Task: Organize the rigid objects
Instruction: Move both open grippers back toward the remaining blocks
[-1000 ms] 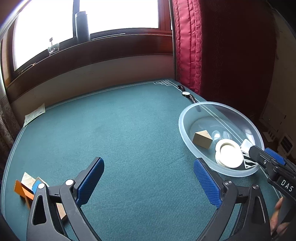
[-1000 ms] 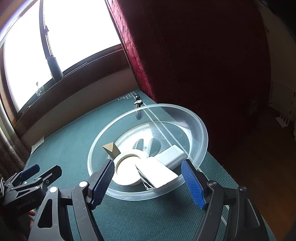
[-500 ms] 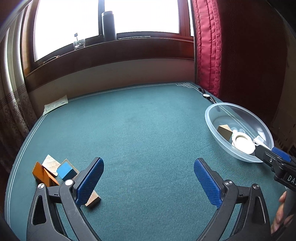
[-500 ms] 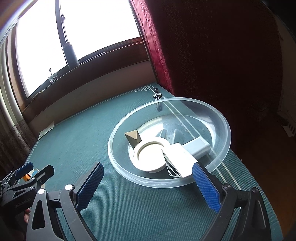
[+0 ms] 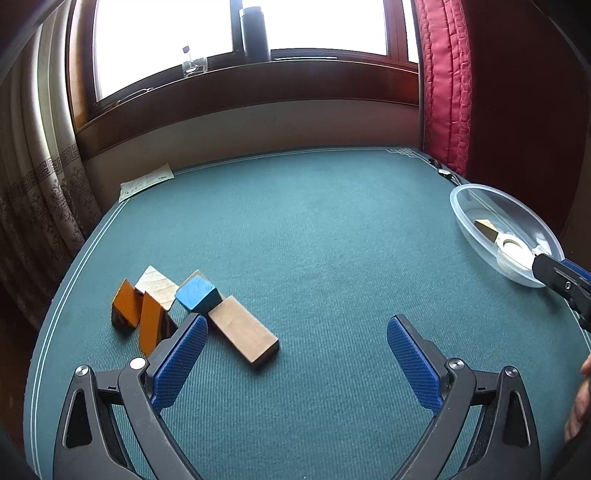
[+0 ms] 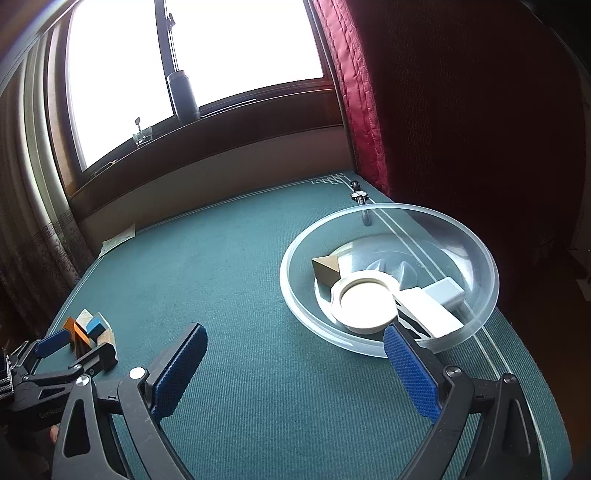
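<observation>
A pile of blocks lies on the green table at the left: a blue cube (image 5: 195, 294), a long plain wooden block (image 5: 243, 331), two orange blocks (image 5: 127, 308) and a pale wooden block (image 5: 157, 286). My left gripper (image 5: 295, 349) is open and empty, just in front of the pile. A clear bowl (image 6: 476, 236) at the right holds a wooden wedge (image 6: 327, 268), a white ring (image 6: 365, 304) and white blocks (image 6: 428, 312). My right gripper (image 6: 293, 356) is open and empty, just in front of the bowl.
A wristwatch (image 6: 358, 194) lies behind the bowl near the red curtain (image 5: 447, 85). A paper slip (image 5: 146, 182) lies at the table's far left corner. A dark flask (image 5: 254, 35) and a glass (image 5: 194, 66) stand on the window sill. The table edge curves close at left.
My left gripper has swung left from the bowl toward the block pile, which has come into fuller view. My right gripper has drawn back from over the bowl. Both stay open.
</observation>
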